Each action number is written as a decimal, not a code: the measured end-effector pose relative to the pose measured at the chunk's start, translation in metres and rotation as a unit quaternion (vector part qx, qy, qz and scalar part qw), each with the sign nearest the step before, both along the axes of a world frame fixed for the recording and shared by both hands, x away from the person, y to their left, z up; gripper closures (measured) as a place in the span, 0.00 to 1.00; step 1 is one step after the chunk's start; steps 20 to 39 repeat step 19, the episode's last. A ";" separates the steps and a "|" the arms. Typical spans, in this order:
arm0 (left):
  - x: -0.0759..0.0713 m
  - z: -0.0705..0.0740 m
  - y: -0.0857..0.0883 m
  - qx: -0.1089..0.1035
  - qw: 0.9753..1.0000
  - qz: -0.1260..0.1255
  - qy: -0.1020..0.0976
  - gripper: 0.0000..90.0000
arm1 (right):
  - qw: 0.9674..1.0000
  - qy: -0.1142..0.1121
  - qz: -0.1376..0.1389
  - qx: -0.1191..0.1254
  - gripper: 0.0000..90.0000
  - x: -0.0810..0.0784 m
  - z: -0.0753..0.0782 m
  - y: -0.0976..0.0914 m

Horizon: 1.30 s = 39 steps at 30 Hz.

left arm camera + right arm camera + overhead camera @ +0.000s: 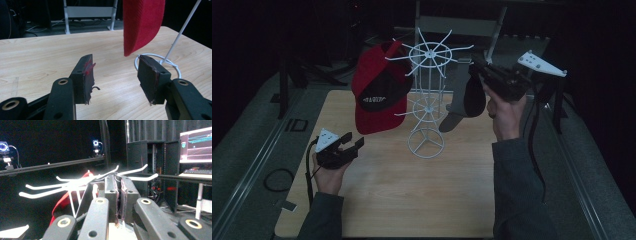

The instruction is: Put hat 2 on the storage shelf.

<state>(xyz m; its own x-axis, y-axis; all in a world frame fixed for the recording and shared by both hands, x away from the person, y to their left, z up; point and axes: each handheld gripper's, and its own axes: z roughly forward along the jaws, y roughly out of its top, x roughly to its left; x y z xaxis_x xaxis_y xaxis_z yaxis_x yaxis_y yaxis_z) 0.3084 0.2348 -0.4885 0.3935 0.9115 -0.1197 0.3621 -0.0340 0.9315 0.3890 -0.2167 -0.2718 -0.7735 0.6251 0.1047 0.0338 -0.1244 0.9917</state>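
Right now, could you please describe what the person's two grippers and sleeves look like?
Both the left gripper and the right gripper are black, each topped by a grey three-cornered plate and trailing a black cable. The left gripper's pads are worn and smeared red. The sleeves are dark grey.

Wooden table (387,200): I see a white wire hat rack (427,95) standing upright near its middle, ring base on the wood. Red and black cap (377,97): hangs on the rack's left side, brim downward. Dark grey cap (464,95): hangs on the rack's right side. Right gripper (477,67): raised, level with the rack's top spokes, tip at the grey cap; I cannot tell whether it touches. Left gripper (352,145): low over the table, jaws parted, nothing between them, well apart from the rack.
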 end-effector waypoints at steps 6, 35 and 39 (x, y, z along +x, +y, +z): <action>0.000 0.000 -0.001 0.001 1.000 -0.001 0.001 0.52 | 0.999 0.012 -0.033 -0.008 0.79 0.000 -0.011 -0.009; 0.000 0.000 -0.001 0.001 1.000 0.000 0.000 0.52 | 0.997 0.035 -0.070 0.002 0.68 0.001 -0.032 -0.030; 0.000 0.000 -0.001 0.001 1.000 0.000 0.000 0.52 | 0.997 0.035 -0.070 0.002 0.68 0.001 -0.032 -0.030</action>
